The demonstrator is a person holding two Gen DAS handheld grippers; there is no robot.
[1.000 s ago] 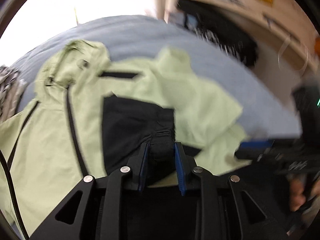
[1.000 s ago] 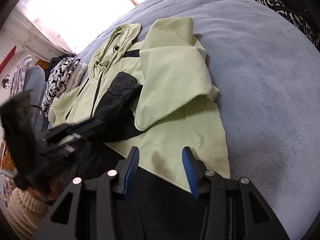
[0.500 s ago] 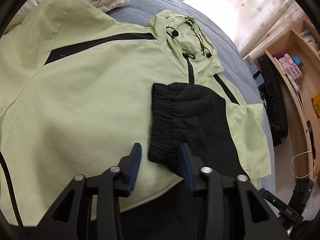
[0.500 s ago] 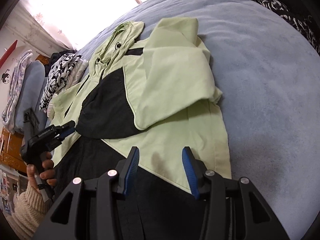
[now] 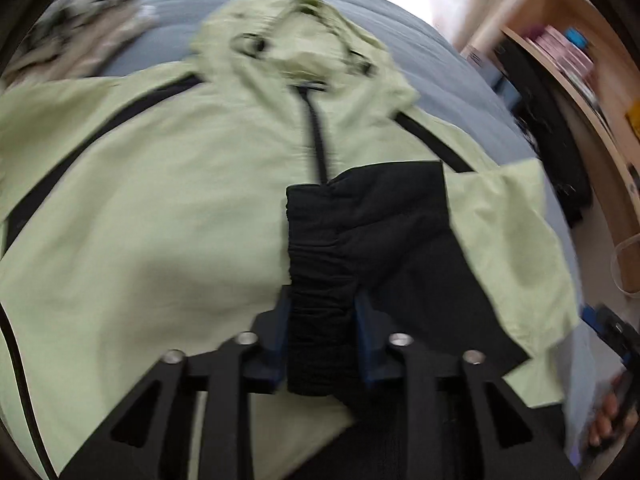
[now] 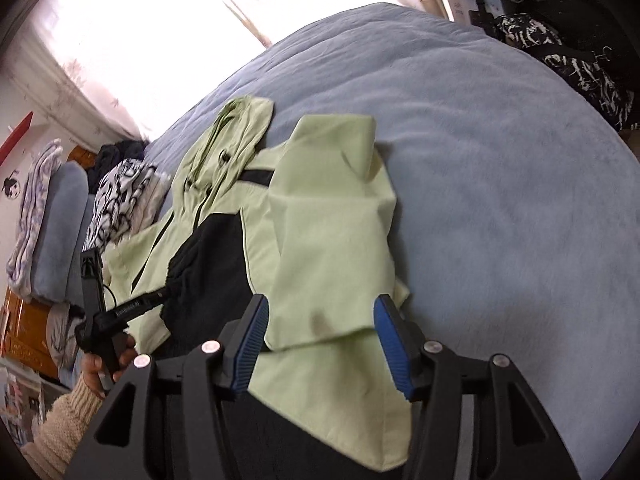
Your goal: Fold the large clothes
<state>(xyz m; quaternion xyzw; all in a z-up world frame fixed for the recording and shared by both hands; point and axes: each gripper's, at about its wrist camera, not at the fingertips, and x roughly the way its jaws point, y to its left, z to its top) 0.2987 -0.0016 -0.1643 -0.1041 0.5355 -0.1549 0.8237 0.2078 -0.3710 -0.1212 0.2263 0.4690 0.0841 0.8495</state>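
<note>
The left wrist view is motion-blurred, and the jacket runs off its left edge.

Since half a second ago the left gripper has just been closing, its pads now pressing the black cuff that then lay loose between its fingers, while the right gripper has just been opening wider over the green jacket, nothing pinched between.
</note>
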